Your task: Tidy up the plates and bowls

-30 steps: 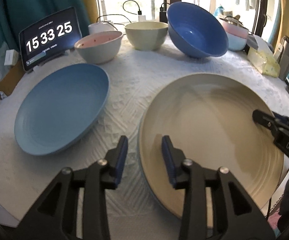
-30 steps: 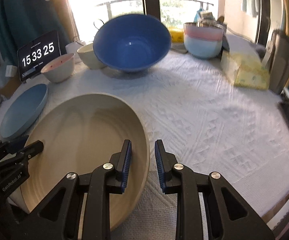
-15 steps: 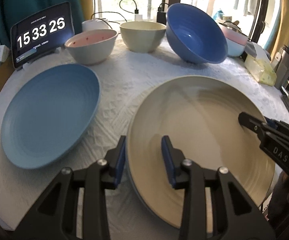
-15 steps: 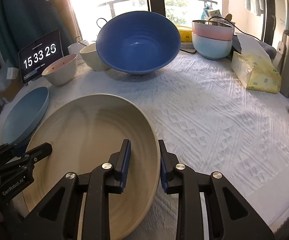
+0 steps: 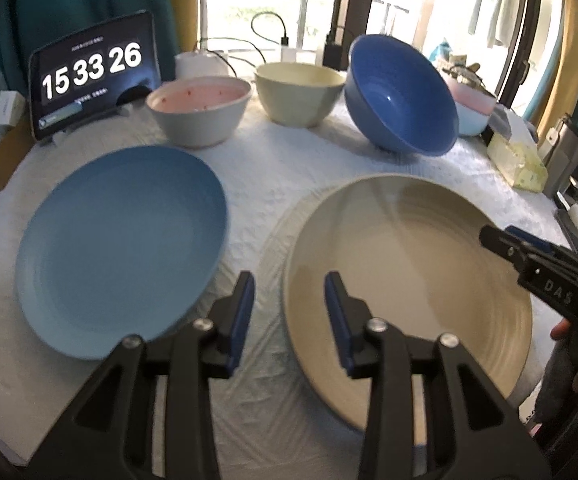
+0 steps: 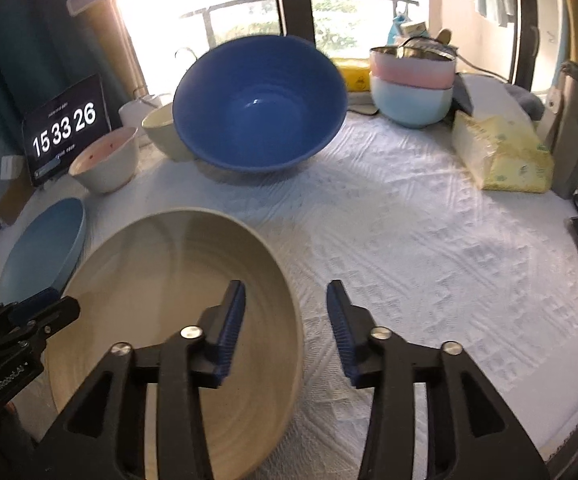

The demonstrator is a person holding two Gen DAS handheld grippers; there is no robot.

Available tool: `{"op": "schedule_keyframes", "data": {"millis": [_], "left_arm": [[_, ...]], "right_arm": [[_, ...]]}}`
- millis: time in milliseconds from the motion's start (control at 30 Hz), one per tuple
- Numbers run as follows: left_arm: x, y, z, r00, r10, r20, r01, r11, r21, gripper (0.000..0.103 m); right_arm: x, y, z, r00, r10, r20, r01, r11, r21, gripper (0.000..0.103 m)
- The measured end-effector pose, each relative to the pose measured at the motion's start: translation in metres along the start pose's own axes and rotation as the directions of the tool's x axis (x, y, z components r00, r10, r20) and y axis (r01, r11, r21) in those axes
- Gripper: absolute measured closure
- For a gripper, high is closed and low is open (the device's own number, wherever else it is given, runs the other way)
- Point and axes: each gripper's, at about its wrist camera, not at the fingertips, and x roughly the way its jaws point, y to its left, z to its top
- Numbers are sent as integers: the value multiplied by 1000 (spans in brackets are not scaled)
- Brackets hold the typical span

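Note:
A large beige plate (image 5: 409,280) lies on the white cloth beside a light blue plate (image 5: 121,248). My left gripper (image 5: 289,312) straddles the beige plate's left rim; its jaws are opening and the pads stand clear of the rim. My right gripper (image 6: 287,320) straddles the beige plate's (image 6: 169,304) right rim the same way, jaws opening, pads off it. Each gripper shows in the other's view: right gripper (image 5: 529,256), left gripper (image 6: 29,320). At the back stand a pink-lined bowl (image 5: 199,112), a cream bowl (image 5: 299,92) and a tilted dark blue bowl (image 6: 257,104).
A pink bowl stacked in a light blue bowl (image 6: 409,88) sits at the back right, next to a yellow tissue pack (image 6: 505,156). A tablet clock (image 5: 89,76) leans at the back left, with cables and chargers behind the bowls. Bare cloth (image 6: 429,260) spreads right of the beige plate.
Both grippers' jaws have widened and let go of the beige plate's rim, which they pinched before. The plate now rests on the cloth, and both cameras have backed off slightly.

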Motion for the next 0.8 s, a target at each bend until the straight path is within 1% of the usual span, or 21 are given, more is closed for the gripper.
{"op": "schedule_keyframes", "data": {"millis": [33,167,300,400,467,500,533,800], "left_arm": [[-3,2,0,1000,-3,9,3,1000,-4,55],[-16,13,2,999,2,39,-2,1000,-22,55],[-31,28,5,997,16,75,-13,999,-43,54],[-40,42,8,995,26,94,-20,998,-61,51],[-44,51,9,994,37,102,-30,997,-77,45],[-45,55,9,994,42,103,-34,996,-84,39],[-47,60,9,994,45,104,-36,995,-93,37],[-58,96,12,988,92,120,-73,985,-154,35]], "right_arm": [[-3,1,1,1000,-5,7,5,1000,-1,57],[-15,7,5,999,-21,25,21,1000,-13,56],[-26,20,11,999,-14,51,16,999,-38,55],[-31,34,16,998,6,66,-2,998,-62,55],[-33,43,18,997,21,71,-16,997,-75,55],[-32,49,20,997,34,73,-28,996,-85,55],[-32,53,20,997,41,72,-35,995,-91,55],[-19,88,32,994,91,56,-82,986,-145,50]]}}
